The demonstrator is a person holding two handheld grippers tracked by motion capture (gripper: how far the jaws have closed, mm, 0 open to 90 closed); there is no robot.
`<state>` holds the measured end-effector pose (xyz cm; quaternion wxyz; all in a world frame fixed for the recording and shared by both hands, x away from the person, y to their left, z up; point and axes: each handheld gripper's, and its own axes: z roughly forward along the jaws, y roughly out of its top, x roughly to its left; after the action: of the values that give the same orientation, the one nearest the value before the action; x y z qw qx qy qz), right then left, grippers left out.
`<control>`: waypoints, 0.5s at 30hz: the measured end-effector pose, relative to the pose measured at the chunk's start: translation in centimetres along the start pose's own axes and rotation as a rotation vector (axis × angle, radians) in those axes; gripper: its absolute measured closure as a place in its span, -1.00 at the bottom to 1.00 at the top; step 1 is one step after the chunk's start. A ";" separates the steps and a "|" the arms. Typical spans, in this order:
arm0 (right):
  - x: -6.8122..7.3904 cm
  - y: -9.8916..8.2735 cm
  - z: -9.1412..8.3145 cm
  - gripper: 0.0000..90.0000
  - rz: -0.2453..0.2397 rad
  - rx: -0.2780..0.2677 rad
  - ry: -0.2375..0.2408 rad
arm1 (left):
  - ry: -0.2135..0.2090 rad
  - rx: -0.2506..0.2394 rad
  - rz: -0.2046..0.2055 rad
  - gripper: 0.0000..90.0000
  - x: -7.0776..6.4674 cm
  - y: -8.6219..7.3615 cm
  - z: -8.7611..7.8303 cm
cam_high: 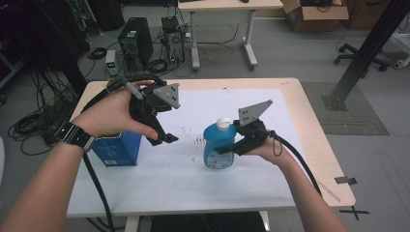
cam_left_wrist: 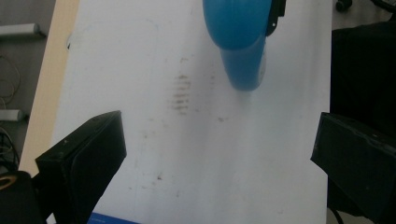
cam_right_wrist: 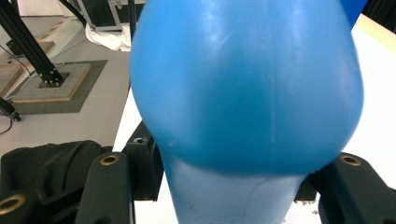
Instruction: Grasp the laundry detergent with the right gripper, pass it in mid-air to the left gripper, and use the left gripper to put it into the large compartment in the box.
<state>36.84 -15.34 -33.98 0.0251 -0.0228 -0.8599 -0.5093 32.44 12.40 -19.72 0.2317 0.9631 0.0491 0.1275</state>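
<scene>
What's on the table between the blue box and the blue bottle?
Nothing but bare white table sheet between the box and the bottle, seen in the high view.

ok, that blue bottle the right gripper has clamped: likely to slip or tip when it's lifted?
The blue bottle looks like smooth glossy plastic with a bulging body, so it may slide in the right gripper. The gripper seems to clamp the narrower waist under the bulge, which should help hold it. Tall with a small white cap, it could tip if set down carelessly.
</scene>
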 end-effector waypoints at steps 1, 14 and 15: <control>0.1 0.8 0.1 -0.06 -0.009 0.012 -0.004 | -0.001 -0.007 0.001 -0.93 0.0 0.3 -0.2; 1.0 4.9 2.3 -0.06 -0.065 0.032 0.023 | -0.009 -0.013 -0.002 -0.92 -0.3 1.8 -0.6; 1.0 4.9 2.3 -0.06 -0.065 0.032 0.023 | -0.009 -0.013 -0.002 -0.92 -0.3 1.8 -0.6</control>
<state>36.13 -10.94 -30.73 0.0186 0.0114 -0.8678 -0.4964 32.07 10.99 -18.46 0.2385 0.9621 0.0482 0.1231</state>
